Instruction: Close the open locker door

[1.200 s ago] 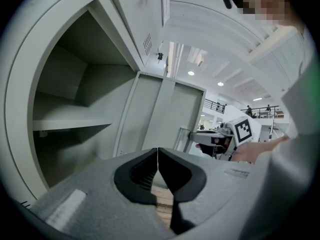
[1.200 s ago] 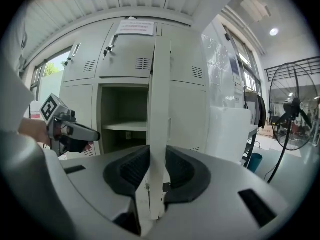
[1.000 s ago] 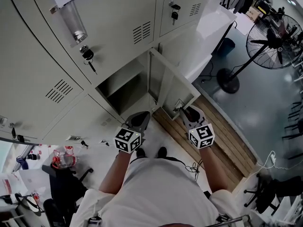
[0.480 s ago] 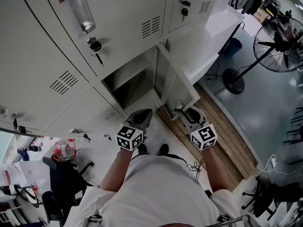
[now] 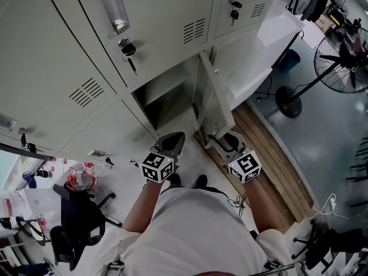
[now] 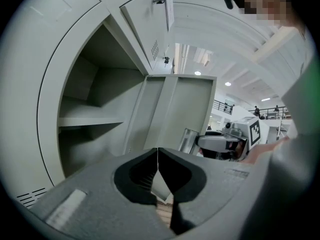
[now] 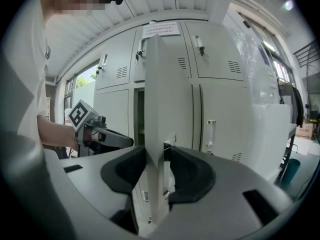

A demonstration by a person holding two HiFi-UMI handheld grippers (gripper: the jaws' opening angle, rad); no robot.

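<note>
The open locker door [image 5: 215,102] stands out from the bottom row, beside its empty compartment [image 5: 164,99]. My right gripper [image 5: 221,138] is at the door's free lower edge. In the right gripper view the door edge [image 7: 154,109] runs straight up between the jaws. Those jaws are opening, and a slim gap shows on the latch side. My left gripper [image 5: 172,141] is shut and empty, hovering in front of the compartment [image 6: 95,109]. In the left gripper view the door's inner face [image 6: 175,114] shows, with the right gripper [image 6: 220,144] beyond it.
Closed lockers fill the wall, and a key [image 5: 127,50] hangs in the one above. A wooden platform [image 5: 270,148] and a standing fan [image 5: 345,56] are to the right. A white desk [image 5: 270,33] stands behind the door, and an office chair [image 5: 75,223] is at the lower left.
The door looks narrower and more edge-on than a second ago. Both grippers have stayed near its lower edge. The whole view has drifted slightly.
</note>
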